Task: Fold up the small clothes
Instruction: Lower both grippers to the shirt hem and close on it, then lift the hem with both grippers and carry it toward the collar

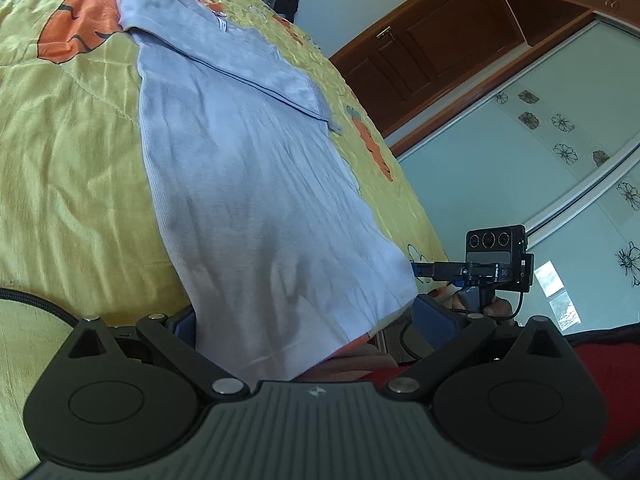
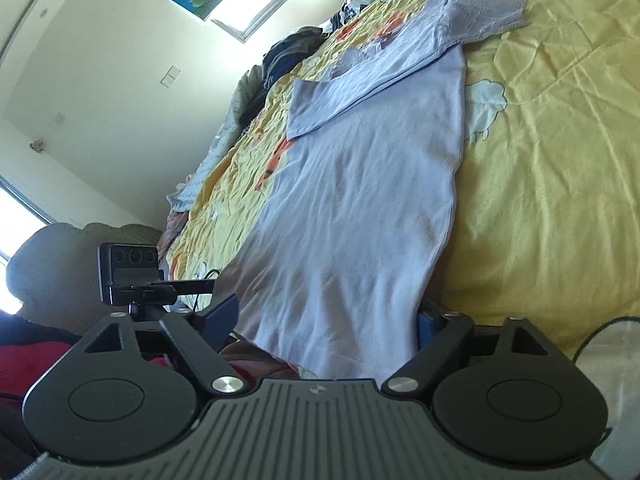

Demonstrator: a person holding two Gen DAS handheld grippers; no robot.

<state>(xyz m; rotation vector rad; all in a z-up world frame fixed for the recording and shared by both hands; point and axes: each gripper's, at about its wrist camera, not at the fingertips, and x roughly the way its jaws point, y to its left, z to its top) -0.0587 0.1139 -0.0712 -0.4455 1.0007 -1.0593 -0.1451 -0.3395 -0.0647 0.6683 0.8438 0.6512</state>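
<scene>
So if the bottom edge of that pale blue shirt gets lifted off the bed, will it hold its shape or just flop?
The shirt will likely flop: its thin cloth already wrinkles and drapes over the edge of the bed. It looks light. The folded-in sleeve may slide open when lifted.

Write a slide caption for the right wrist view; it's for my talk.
Open right tongs straddle the hem of a lavender shirt on a yellow bedspread.

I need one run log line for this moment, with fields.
stage: hem fold start | item: lilac shirt flat on yellow bedspread, sleeve folded in | left tool: open, hem between | right tool: open, hem between
</scene>
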